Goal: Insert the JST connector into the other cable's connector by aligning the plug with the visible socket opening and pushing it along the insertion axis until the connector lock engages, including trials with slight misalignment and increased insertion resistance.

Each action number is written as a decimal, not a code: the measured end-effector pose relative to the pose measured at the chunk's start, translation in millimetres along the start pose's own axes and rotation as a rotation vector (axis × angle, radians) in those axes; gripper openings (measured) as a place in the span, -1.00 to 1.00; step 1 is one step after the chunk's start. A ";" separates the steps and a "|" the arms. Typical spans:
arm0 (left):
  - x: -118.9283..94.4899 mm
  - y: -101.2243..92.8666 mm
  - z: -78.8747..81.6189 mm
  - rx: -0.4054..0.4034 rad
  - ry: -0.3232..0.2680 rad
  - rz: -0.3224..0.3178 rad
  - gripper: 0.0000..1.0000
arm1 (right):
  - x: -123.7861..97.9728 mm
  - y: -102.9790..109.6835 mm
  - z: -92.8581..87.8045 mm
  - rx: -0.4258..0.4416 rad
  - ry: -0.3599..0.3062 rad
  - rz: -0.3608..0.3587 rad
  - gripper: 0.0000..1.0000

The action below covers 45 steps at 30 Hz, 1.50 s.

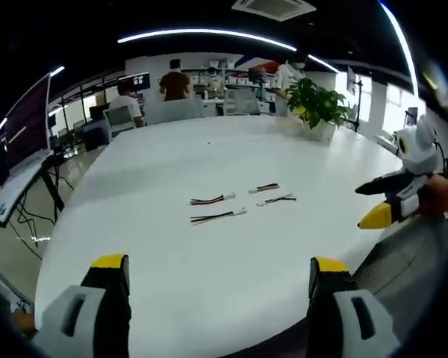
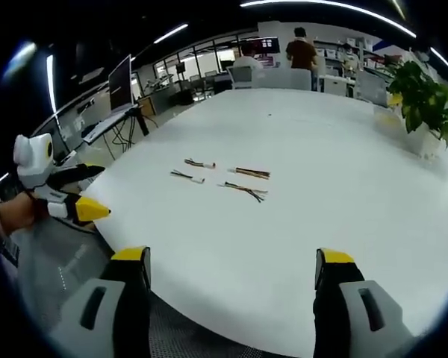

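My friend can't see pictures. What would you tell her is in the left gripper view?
Four short cables with small connectors lie on a big white table, none picked up yet. The left gripper has its yellow-tipped jaws wide apart, the right gripper pokes in from the side, and a potted plant stands farther back.

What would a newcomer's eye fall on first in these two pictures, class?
First, the big white table, bare but for four short cables with connectors lying loose near its middle. Next, the yellow-tipped jaws of the left gripper and right gripper, both open and holding nothing, at the near edge. A potted plant stands at the table's far side.
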<state>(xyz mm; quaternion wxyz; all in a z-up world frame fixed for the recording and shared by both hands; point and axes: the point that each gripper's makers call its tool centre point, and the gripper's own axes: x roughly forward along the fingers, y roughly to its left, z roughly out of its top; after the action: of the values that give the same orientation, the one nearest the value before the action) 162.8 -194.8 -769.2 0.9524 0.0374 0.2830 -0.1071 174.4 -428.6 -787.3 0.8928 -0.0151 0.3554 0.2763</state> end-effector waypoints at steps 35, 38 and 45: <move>5.3 -7.1 34.2 -0.017 -0.088 -0.060 0.96 | 1.6 -18.8 39.7 -0.134 -0.100 -0.045 0.67; 3.4 -2.4 46.2 0.019 -0.118 -0.054 0.96 | -2.2 -21.8 46.8 -0.143 -0.121 -0.050 0.66; -1.3 -7.0 72.2 0.042 -0.162 -0.085 0.97 | -9.7 -21.8 55.8 -0.149 -0.146 -0.036 0.64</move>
<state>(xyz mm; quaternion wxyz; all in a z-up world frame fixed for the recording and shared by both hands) 198.6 -210.9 -708.1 0.9658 0.0363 0.2040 -0.1561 214.6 -439.3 -743.1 0.9177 -0.0676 0.2673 0.2862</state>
